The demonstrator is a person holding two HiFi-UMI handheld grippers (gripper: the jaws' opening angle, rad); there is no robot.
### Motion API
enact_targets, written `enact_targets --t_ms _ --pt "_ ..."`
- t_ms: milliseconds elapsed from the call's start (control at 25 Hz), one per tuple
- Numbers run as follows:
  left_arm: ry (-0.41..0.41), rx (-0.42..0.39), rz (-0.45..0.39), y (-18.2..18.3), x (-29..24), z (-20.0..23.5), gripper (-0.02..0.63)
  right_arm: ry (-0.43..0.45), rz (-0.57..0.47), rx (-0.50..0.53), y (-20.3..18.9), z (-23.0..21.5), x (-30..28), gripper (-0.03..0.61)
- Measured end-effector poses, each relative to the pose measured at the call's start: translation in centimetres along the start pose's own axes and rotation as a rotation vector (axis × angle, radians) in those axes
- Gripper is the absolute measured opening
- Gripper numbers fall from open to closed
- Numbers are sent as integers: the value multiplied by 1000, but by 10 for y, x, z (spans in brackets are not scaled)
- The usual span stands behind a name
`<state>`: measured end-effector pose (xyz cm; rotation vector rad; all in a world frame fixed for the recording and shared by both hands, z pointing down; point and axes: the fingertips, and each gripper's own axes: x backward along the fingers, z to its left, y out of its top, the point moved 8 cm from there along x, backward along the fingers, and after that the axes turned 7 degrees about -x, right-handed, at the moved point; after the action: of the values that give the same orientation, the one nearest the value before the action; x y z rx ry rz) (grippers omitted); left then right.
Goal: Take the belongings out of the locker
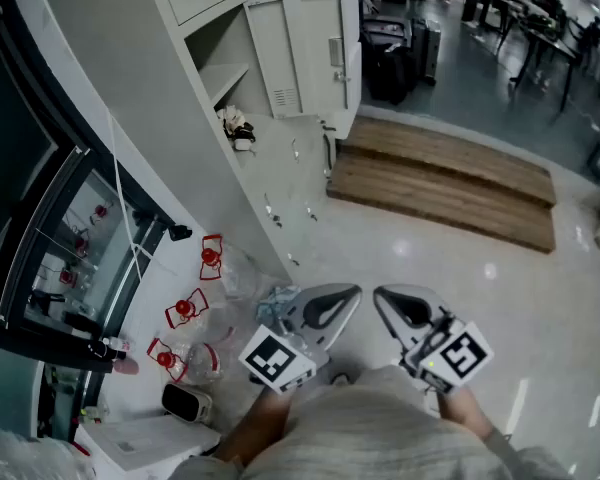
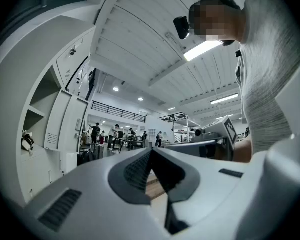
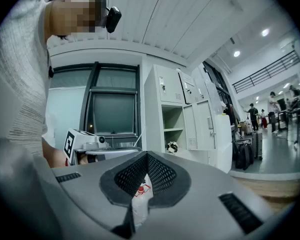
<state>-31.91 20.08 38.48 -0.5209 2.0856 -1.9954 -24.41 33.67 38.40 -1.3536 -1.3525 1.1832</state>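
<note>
The open locker (image 1: 242, 63) stands at the upper left of the head view, its door (image 1: 315, 53) swung wide. On its floor lies a small black-and-white belonging (image 1: 238, 125), also seen in the left gripper view (image 2: 26, 141) and the right gripper view (image 3: 172, 146). My left gripper (image 1: 352, 292) and right gripper (image 1: 382, 295) hang side by side low in the head view, well short of the locker. Both point level. The left gripper (image 2: 151, 151) is shut with nothing in it, and the right gripper (image 3: 147, 155) is likewise shut and empty.
Several clear bottles with red labels (image 1: 185, 310) lie on the floor at the left by a glass door (image 1: 40, 238). A white device (image 1: 187, 401) sits nearby. A low wooden platform (image 1: 450, 178) lies right of the lockers, black luggage (image 1: 390, 68) behind it. People stand far off.
</note>
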Motion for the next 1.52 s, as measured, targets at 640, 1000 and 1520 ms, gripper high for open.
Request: enact_targets --t_ms 640,1000,1520 --pt "-3 27 -2 -3 2 9 3 17 23 5 -3 -1 -12 0" --pt "10 41 -1 -7 -6 27 3 31 22 -10 1 -18 -29 0" --pt "84 51 35 -20 -77 107 3 127 -19 -74 22 -124 -90 2"
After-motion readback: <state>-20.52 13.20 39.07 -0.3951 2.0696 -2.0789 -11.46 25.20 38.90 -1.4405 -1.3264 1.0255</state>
